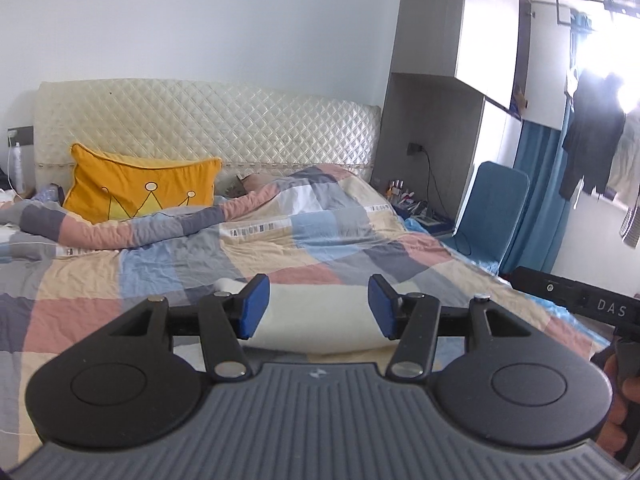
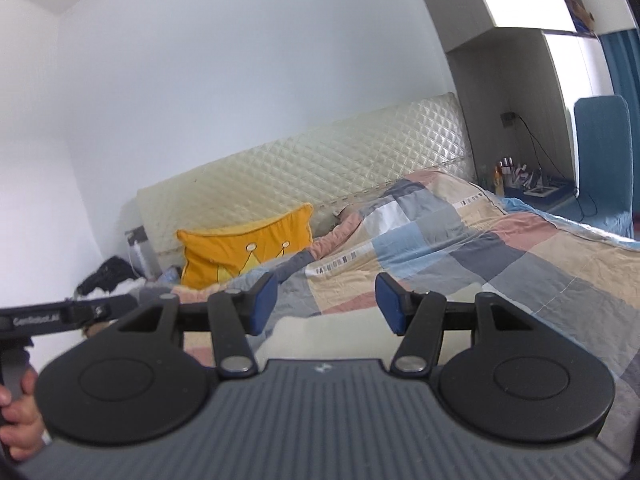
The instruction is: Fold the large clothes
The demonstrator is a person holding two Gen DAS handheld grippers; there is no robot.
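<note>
A cream folded garment (image 1: 316,330) lies on the patchwork quilt (image 1: 160,280) of the bed, just beyond both grippers. My left gripper (image 1: 318,306) hovers above it, open, its blue pads (image 1: 254,306) standing wide apart with nothing between them. In the right wrist view the same cream garment (image 2: 332,338) shows below my right gripper (image 2: 326,305), which is open too and holds nothing. Each gripper's body appears at the edge of the other's view, held by a hand (image 2: 20,412).
A yellow crown cushion (image 1: 136,190) leans on the quilted headboard (image 1: 208,120). A rumpled fold of quilt runs across the bed's far half. Right of the bed are a cluttered bedside table (image 1: 416,208), a blue chair (image 1: 492,208), a tall wardrobe (image 1: 452,40) and hanging clothes (image 1: 592,136).
</note>
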